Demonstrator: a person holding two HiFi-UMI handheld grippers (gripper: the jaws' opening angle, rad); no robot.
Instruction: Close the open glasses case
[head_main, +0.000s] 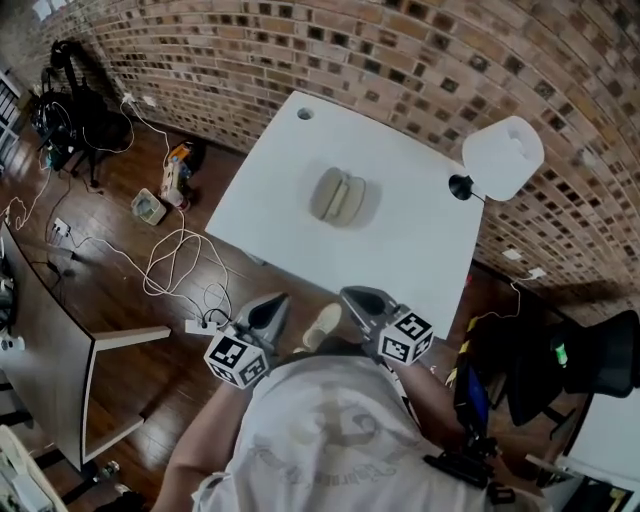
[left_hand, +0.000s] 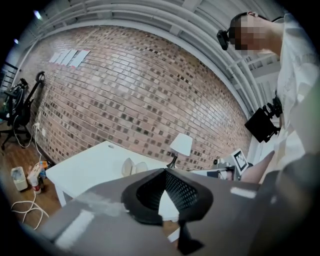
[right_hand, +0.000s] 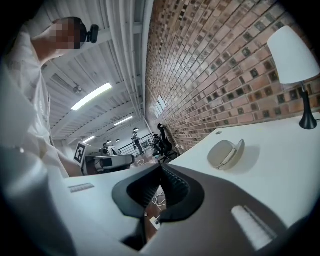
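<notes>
On the white worktop (head_main: 420, 250), seen from the head view above, an open glasses case (head_main: 338, 196) lies near the middle, well apart from both of my grippers. That view alone shows the whole layout. The worktop stands against a brick wall (head_main: 330, 50). My left gripper (head_main: 282, 298) and right gripper (head_main: 346, 293) are held side by side short of its near edge, over a wood floor (head_main: 120, 300).

The left gripper view looks along my left jaws, which are pressed together at the tips with nothing between them. The case shows small just beyond them. The right gripper view shows my right jaws also pressed together and empty, and it gives the clearest side look at the case.

The case is a pale beige-grey clamshell with rounded ends. From above its two halves lie spread next to each other. From the side, one half rests flat and the other stands tilted up, with a gap between them.

A lamp (head_main: 503, 157) with a white shade and a dark base stands at the worktop's far right corner, apart from the case. A small round hole (head_main: 305, 113) sits at the far left corner. White cables (head_main: 180, 262) loop on the floor to the left. Only bare worktop lies between my jaws and the case.
</notes>
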